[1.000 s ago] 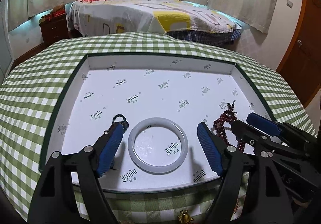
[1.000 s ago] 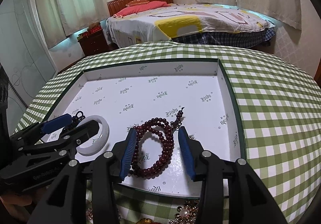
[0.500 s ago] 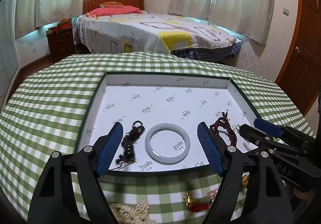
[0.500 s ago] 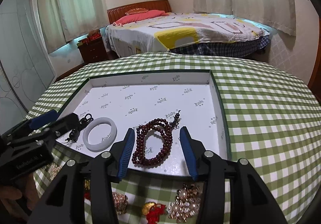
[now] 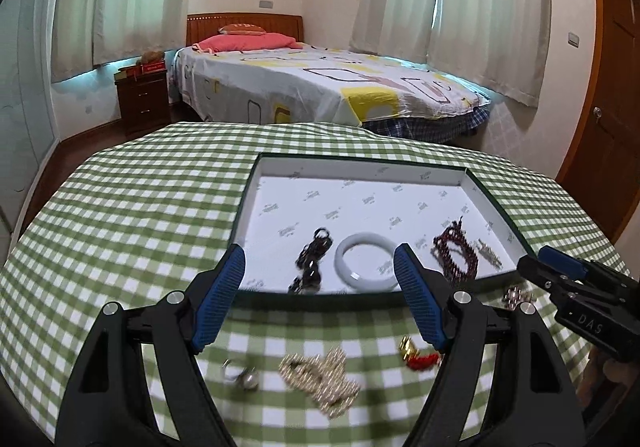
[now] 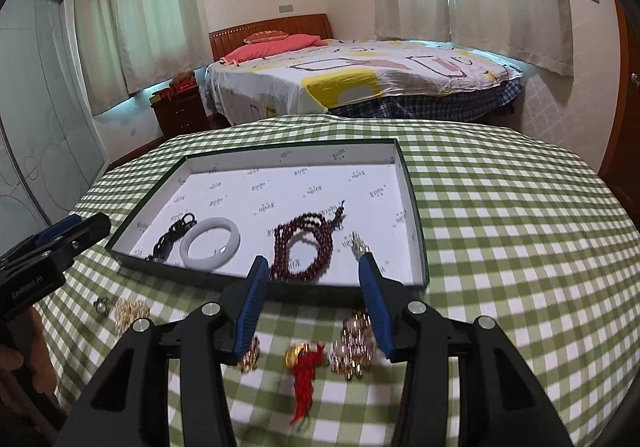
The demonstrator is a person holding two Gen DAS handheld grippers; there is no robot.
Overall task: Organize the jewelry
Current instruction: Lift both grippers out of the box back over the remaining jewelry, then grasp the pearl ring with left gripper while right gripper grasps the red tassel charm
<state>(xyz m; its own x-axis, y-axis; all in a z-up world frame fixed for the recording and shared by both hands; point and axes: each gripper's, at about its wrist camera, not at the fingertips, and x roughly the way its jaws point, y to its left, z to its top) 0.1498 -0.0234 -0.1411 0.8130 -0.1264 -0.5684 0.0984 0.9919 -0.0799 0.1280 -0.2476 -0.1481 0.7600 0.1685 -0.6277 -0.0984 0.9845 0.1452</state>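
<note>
Both grippers have pulled back from the tray (image 6: 416, 231), left gripper (image 5: 320, 287) and right gripper (image 6: 314, 281) spread wide and empty. Bangle (image 6: 210, 243) and beads (image 6: 302, 247) lie inside; loose pieces (gold chain (image 5: 320, 375), red charm (image 6: 304, 371)) wait on the cloth, likely next.

Your loose jewelry on the tablecloth's near edge is motion-blurred: the gold chain pile (image 5: 320, 377), the pearl ring (image 5: 242, 375) and the red tassel charm (image 6: 305, 371) lack detail. Your right gripper's blue pad (image 6: 376, 307) covers part of the bead cluster (image 6: 354, 343). The small silver piece (image 6: 359, 247) in the tray's right corner is too small to identify.
</note>
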